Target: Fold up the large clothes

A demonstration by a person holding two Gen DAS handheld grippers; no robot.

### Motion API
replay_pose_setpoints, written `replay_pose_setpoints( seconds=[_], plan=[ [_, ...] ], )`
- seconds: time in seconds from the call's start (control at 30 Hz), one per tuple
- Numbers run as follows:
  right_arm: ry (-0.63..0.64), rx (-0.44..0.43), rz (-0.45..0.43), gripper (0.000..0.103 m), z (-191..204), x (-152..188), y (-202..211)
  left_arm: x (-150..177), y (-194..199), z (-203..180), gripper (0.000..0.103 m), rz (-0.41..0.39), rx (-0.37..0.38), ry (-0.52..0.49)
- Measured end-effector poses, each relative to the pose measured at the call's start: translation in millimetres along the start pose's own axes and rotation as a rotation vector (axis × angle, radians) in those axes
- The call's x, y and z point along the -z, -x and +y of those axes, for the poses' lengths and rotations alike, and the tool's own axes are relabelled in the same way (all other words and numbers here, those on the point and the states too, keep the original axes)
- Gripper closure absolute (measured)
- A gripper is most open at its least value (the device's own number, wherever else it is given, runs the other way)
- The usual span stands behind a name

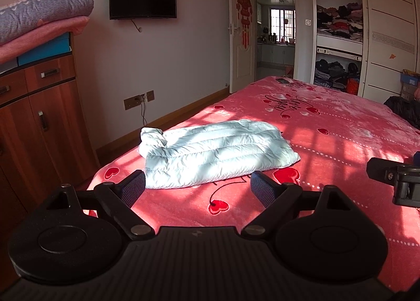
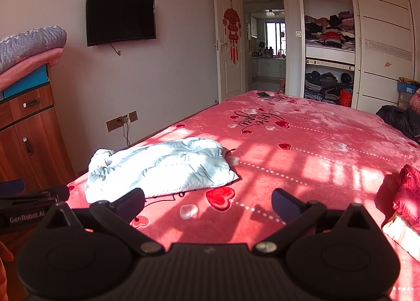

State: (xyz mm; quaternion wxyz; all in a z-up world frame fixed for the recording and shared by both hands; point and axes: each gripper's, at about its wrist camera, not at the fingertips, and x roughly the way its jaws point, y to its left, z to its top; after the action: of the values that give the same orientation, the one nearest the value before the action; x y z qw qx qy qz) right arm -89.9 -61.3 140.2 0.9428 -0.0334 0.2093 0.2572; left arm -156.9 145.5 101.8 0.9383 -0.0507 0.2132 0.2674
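A pale blue quilted down jacket (image 1: 212, 152) lies folded into a flat rectangle on the pink heart-print bedspread (image 1: 328, 143), near the bed's left edge. My left gripper (image 1: 198, 189) hangs open just short of its near edge, nothing between the fingers. In the right wrist view the same jacket (image 2: 160, 167) lies ahead and to the left. My right gripper (image 2: 207, 204) is open and empty over bare bedspread (image 2: 302, 148), right of the jacket. The right gripper's body shows at the right edge of the left wrist view.
A red and white garment (image 2: 405, 209) lies at the bed's right edge, a dark garment (image 2: 401, 120) farther back. A phone (image 2: 263, 94) rests near the bed's far end. A wooden cabinet (image 1: 39, 106) with stacked quilts stands left; an open wardrobe (image 2: 329, 51) at the back.
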Motion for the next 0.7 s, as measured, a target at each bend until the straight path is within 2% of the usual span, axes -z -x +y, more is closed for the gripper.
replay_pose_setpoints(
  seconds=[0.7],
  plan=[
    [0.053,-0.018,0.027,0.001,34,6,8,6,-11,7,0.0,-0.008,-0.01,0.061]
  ],
)
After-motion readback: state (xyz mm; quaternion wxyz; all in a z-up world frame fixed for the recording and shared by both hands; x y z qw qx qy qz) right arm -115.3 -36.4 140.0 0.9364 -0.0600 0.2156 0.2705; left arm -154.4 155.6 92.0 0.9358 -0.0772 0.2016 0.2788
